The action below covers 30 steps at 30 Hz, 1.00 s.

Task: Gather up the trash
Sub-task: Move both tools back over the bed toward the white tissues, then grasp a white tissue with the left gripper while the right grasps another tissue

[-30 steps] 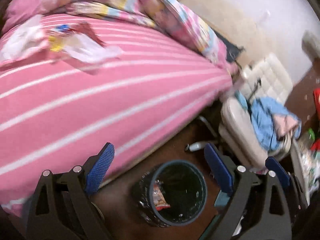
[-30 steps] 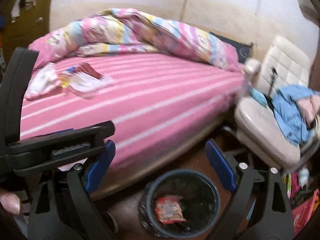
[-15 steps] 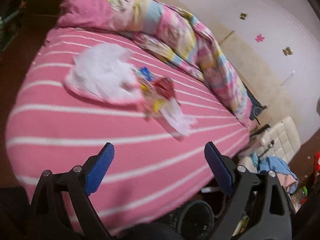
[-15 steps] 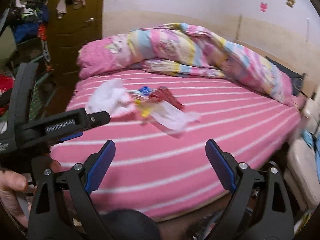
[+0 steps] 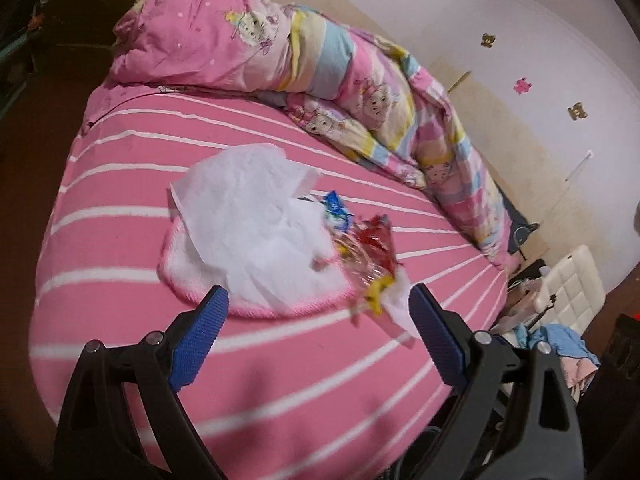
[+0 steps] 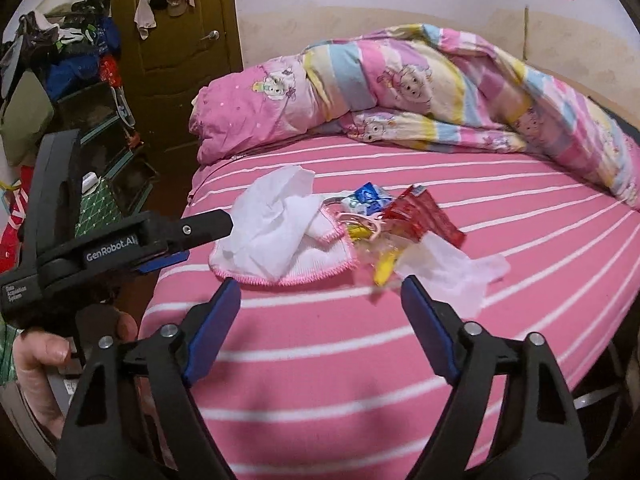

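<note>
Trash pile (image 6: 384, 232) mid-bed, bare sheet (image 6: 360, 360) before it, right hand-held gripper (image 6: 320, 300) closing empty, left hand-held gripper (image 5: 318, 314) spread

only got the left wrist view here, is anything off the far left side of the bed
Observer: Yes, a brown door with caps hanging on it stands beyond the bed's corner.
Operator: where's my left gripper from outside
Observer: The left gripper is low at the bed's left edge, with a bare hand round its handle.
Operator: right jaws holding anything
Observer: No. The right gripper is closing with nothing between its jaws, short of the wrappers.
</note>
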Each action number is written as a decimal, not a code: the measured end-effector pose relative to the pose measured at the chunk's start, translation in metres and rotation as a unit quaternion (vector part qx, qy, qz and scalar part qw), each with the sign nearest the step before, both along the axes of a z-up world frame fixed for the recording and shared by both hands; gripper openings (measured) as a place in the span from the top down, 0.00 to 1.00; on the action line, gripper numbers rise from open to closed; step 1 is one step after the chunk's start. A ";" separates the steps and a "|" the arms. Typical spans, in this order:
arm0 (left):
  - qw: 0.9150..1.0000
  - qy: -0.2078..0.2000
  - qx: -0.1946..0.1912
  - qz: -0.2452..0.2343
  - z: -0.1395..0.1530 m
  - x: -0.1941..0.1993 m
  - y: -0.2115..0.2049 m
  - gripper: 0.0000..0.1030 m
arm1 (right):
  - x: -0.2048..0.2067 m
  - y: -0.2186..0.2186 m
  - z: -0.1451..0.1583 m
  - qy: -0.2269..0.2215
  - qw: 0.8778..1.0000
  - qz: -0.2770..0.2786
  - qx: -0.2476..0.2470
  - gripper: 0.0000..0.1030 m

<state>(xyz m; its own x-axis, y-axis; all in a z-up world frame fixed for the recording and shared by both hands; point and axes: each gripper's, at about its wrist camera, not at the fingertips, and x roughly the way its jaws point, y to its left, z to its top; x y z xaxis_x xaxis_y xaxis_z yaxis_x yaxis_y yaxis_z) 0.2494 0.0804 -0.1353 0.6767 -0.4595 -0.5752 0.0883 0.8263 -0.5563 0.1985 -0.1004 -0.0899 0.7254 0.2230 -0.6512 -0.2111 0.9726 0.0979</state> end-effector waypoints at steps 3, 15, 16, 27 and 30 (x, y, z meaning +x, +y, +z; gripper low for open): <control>1.000 0.025 -0.002 -0.005 -0.011 0.025 0.007 0.14 | 0.022 0.003 -0.012 0.016 1.000 -0.001 0.021 0.26; 0.997 0.055 0.060 -0.008 -0.029 0.083 0.013 0.14 | 0.092 0.025 -0.057 0.066 0.995 0.010 0.068 0.38; 0.996 0.056 0.061 -0.008 -0.030 0.086 0.012 0.14 | 0.096 0.027 -0.058 0.067 0.995 0.012 0.069 0.39; 0.992 0.098 0.074 -0.012 -0.044 0.117 0.013 0.20 | 0.124 0.049 -0.082 0.083 0.994 0.013 0.069 0.51; 0.990 0.113 0.076 -0.018 -0.051 0.120 0.012 0.32 | 0.129 0.051 -0.087 0.090 0.994 0.015 0.065 0.58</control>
<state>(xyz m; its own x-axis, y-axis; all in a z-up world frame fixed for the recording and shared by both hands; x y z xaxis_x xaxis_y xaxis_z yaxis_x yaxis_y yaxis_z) 0.3696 0.0922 -0.1858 0.5072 -0.3767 -0.7752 0.0060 0.9009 -0.4339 0.3272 -0.0493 -0.1769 0.5918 0.3334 -0.7339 -0.2072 0.9428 0.2612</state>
